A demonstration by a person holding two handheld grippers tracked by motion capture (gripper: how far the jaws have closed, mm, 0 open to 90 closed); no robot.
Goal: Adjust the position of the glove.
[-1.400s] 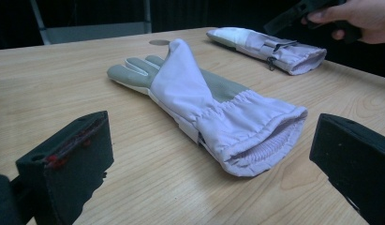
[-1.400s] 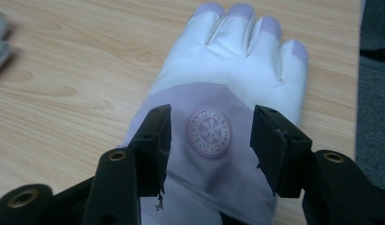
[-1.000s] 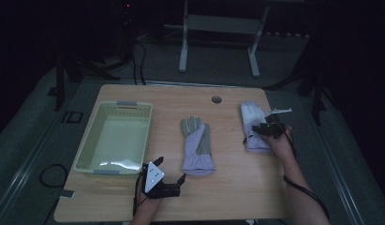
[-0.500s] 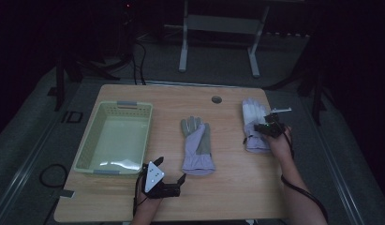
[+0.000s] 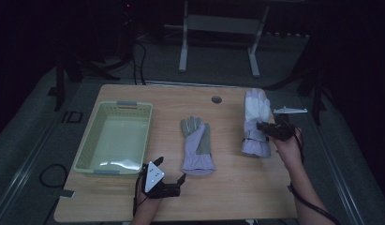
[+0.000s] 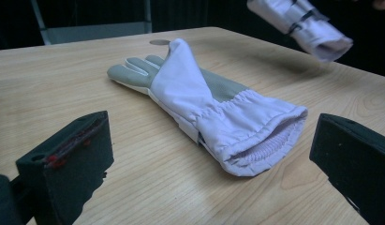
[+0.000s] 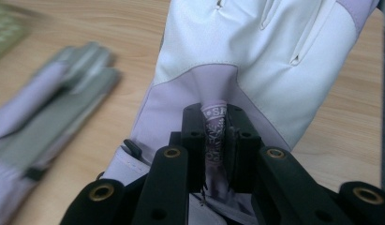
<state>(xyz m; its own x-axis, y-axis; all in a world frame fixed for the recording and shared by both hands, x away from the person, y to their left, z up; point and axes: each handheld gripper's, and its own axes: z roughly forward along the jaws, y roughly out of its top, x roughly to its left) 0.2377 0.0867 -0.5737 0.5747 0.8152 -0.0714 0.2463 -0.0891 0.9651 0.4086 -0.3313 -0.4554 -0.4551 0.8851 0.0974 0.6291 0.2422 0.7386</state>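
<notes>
**Right gripper pinches far glove; left gripper waits open**

I use the basket [image 5: 116,138] as my landmark; it sits at the left end of the table [image 5: 227,187], pale green and with nothing inside that I can see.

I see 2 gloves. The near glove [image 5: 197,146] lies flat just right of the basket, at mid-table, fingers pointing away from me and cuff toward me. From the left gripper view it shows a grey palm side with a lavender flap folded over it, and its elastic cuff [image 6: 270,136] gapes open toward the camera.

The far glove [image 5: 255,123] is well right of the basket, near the table's right edge, beyond the near glove. My right gripper [image 5: 265,126] has it: in the right gripper view the 2 jaws are pressed together on a fold of lavender fabric with a printed tag [image 7: 214,133] at the wrist part of the glove. From the left gripper view its cuff end [image 6: 316,35] appears lifted off the wood, casting a shadow below.

My left gripper [image 5: 170,174] sits at the near edge of the table, just right of the basket's near corner and just short of the near glove's cuff. Its jaws stand wide apart, gripping nothing, the cuff lying between and beyond them.
</notes>
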